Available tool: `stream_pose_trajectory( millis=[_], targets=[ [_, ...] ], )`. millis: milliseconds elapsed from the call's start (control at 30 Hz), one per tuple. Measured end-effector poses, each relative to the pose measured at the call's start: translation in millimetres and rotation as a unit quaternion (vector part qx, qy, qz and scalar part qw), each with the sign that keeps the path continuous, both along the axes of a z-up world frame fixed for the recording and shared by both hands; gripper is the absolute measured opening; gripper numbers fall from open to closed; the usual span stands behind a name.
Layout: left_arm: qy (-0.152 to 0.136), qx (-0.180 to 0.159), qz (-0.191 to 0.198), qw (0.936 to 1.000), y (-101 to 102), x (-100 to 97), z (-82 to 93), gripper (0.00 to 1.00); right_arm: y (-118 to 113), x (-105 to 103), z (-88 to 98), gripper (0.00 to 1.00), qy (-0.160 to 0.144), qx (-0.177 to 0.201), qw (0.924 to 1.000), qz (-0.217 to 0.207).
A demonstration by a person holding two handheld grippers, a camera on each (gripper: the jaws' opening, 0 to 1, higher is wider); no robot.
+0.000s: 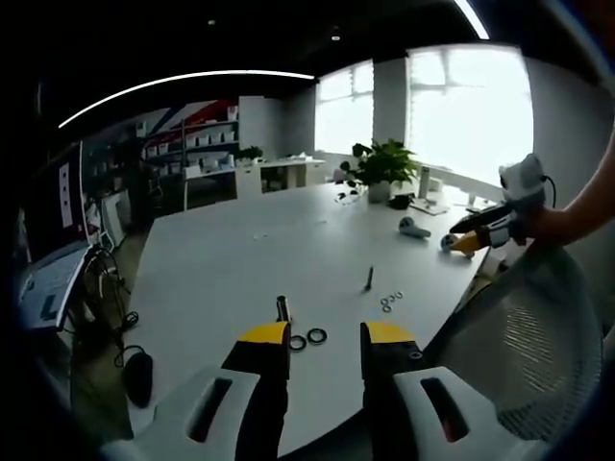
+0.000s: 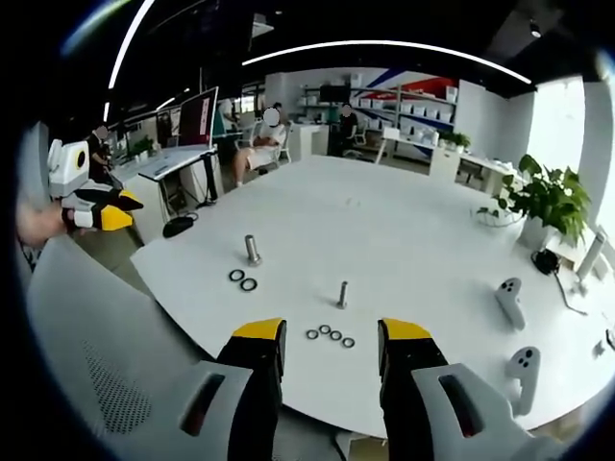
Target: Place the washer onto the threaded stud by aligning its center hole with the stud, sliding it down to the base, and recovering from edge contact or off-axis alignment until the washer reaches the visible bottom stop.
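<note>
The left tool (image 1: 325,333) is held above the near edge of a big white worktop (image 1: 240,259). Its two yellow-tipped jaws stand wide apart and hold nothing. Just past them, two dark washers (image 1: 307,339) lie flat on the worktop, side by side. A thick threaded stud (image 1: 282,307) stands upright right beside them. Farther on, a thin stud (image 1: 369,279) stands by itself, and a small bunch of little washers (image 1: 390,302) lies near it. No washer is on any stud.

The right tool (image 2: 330,334) is held over another edge of the same worktop (image 2: 404,240). Its jaws are wide apart too, and they are empty. Right in front of them, four small washers (image 2: 330,334) lie in a short row. The thin stud (image 2: 342,294) stands just behind that row. The thick stud (image 2: 253,250) stands farther off to the left, with the two dark washers (image 2: 242,279) lying beside its base.

Two white hand controllers (image 2: 514,331) lie on the worktop to the right, well away from the washers. A green plant in a pot (image 2: 548,202) stands near the far right edge. The grey mesh back of a chair (image 2: 106,355) is close by on the left. People sit at desks far across the room.
</note>
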State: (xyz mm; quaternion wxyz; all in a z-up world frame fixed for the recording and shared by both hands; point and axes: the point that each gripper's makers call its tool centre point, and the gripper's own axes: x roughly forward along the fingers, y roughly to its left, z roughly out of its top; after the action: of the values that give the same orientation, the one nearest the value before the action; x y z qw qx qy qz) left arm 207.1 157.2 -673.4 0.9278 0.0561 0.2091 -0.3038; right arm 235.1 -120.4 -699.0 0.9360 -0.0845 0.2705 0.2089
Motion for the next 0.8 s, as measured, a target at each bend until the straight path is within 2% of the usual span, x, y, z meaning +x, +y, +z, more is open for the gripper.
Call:
stream_pose_trajectory(
  millis=[800],
  targets=[
    [0.002, 0.004, 0.013, 0.9999, 5.2, 1.1, -1.5, 0.26, 2.3, -1.7, -1.4, 0.40, 0.007, 0.002, 1.0000, 0.003]
  ],
)
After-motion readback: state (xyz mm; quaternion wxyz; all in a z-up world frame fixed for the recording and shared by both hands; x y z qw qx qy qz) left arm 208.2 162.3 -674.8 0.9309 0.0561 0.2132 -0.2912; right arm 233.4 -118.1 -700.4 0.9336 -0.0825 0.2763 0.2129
